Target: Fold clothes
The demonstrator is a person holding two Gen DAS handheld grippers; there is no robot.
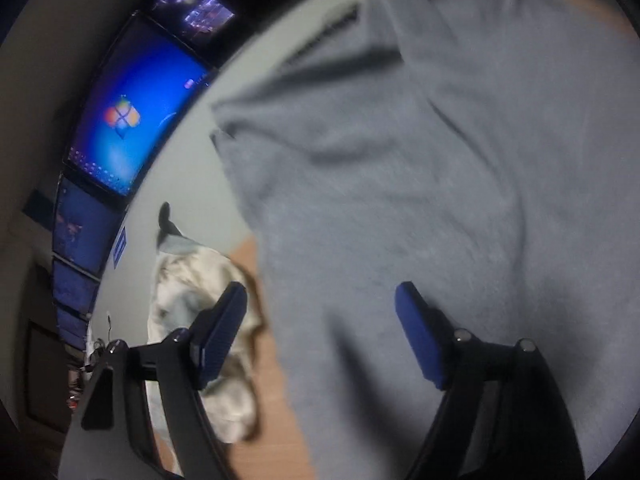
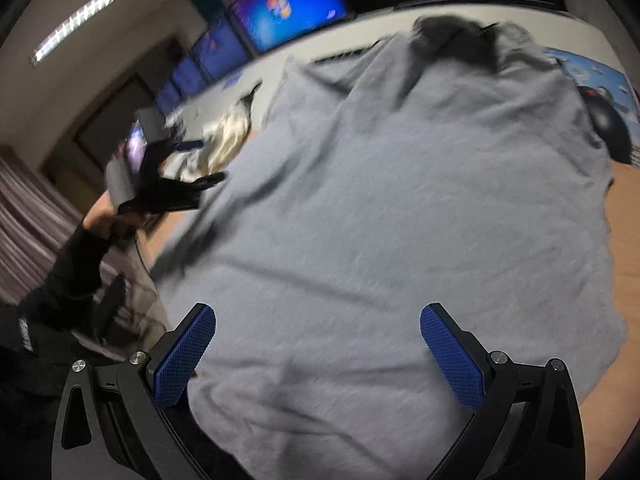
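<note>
**Two open grippers over a grey sweatshirt**

Left wrist view: the left gripper (image 1: 320, 332) is spread wide and empty above the wooden table (image 1: 272, 420); the grey sweatshirt (image 1: 400, 184) lies beneath and ahead, a crumpled pale garment (image 1: 192, 292) just left.

Right wrist view: the right gripper (image 2: 318, 354) gapes empty above the sweatshirt's near hem; the left gripper (image 2: 180, 184) hovers at its left edge.

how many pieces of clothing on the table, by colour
grey garment: 1
white patterned garment: 1
total: 2

Both grippers, left and right, are open and hold neither.
</note>
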